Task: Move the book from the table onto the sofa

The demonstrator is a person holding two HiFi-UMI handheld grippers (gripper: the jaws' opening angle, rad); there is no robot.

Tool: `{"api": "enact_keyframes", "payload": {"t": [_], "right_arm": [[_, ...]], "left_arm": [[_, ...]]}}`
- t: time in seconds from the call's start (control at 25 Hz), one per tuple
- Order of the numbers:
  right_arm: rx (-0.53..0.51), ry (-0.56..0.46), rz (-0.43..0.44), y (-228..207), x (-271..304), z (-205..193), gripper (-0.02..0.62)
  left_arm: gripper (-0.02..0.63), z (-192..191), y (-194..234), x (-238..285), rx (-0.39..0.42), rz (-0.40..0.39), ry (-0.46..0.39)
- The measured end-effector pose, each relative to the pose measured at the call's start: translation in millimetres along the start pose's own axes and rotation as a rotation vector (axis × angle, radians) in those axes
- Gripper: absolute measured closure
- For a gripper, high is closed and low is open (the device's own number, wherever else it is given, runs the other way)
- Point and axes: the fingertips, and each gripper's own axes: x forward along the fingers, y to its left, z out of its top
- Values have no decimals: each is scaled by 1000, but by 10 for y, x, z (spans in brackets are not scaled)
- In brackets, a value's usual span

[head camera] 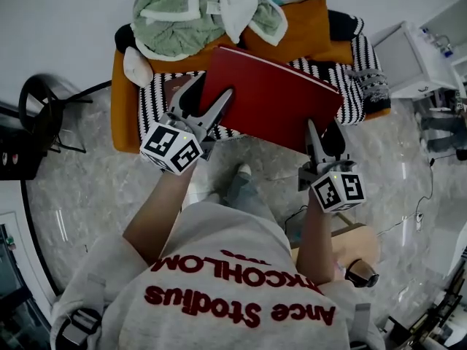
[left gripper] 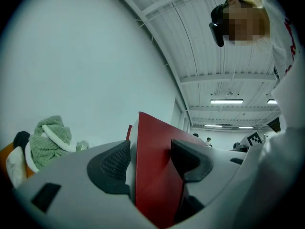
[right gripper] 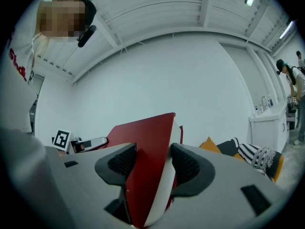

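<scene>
The left gripper (head camera: 210, 106) and right gripper (head camera: 322, 138) each pinch the red book (head camera: 273, 97) between their fingers (left gripper: 114, 163), holding it in the air over the sofa (head camera: 124, 97); lower both ends together, level, onto what seems a striped throw (head camera: 155, 102) before letting go

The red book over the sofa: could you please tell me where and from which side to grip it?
Grip the red book along its near edge, one pair of jaws toward each end, coming from the person's side. It is wide, thin and flat, so two spaced grips should keep it level, as the left gripper and right gripper hold it.
</scene>
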Motion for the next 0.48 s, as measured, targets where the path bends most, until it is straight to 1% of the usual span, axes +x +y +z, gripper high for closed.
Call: {"api": "enact_keyframes", "payload": {"t": [0.24,0.48], "right_arm": [[12,14,21,-301,263,11,337],[12,24,71,-485,601,91,337]], "left_arm": [[348,-66,107,320,-2,23,8],[348,-26,262,551,2,73,-3]]}}
